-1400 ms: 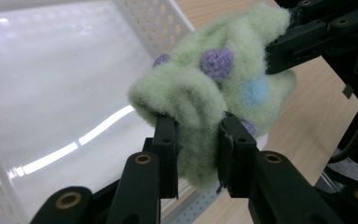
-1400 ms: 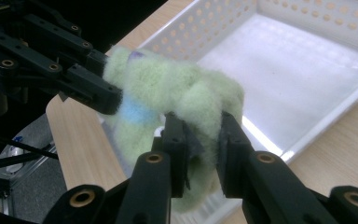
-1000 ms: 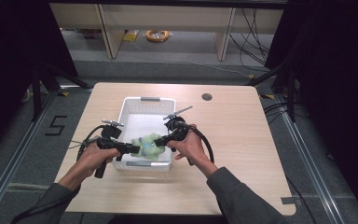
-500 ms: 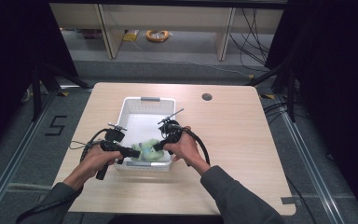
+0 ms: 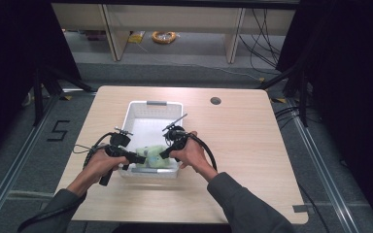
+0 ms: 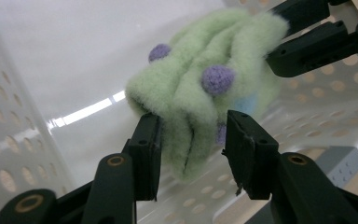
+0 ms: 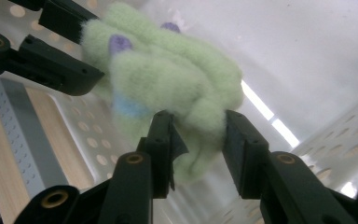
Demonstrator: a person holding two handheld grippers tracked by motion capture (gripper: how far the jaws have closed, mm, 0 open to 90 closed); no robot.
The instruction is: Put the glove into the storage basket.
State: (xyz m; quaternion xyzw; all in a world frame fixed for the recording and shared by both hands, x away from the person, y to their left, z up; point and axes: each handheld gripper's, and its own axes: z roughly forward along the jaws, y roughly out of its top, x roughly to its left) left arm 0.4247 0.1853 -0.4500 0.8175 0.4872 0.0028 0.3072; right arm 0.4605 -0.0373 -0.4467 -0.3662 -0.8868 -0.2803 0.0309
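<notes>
High view: wooden worktop (image 5: 252,145) carrying a white perforated basket (image 5: 154,108); pale green plush toy (image 5: 153,158) at the basket's near end, between left tool (image 5: 138,158) and right tool (image 5: 164,154).

Left gripper view: plush toy (image 6: 200,93) with purple knobs and a blue patch, hanging fold caught between the two black jaws, which press the pile from either side; clamped on the toy, apparently. Right tool (image 6: 317,42) gripping the far upper edge.

Right gripper view: jaws closed likewise on a lower lobe of the toy (image 7: 168,88), left tool (image 7: 46,56) at upper left holding the opposite edge.

Handling, as judged: light, soft, readily compressed, not fragile; fleecy, unlikely to slip. Best taken by a thick fold or lobe, not by a small knob. Seemingly suspended above the basket floor, though contact cannot be ruled out.
</notes>
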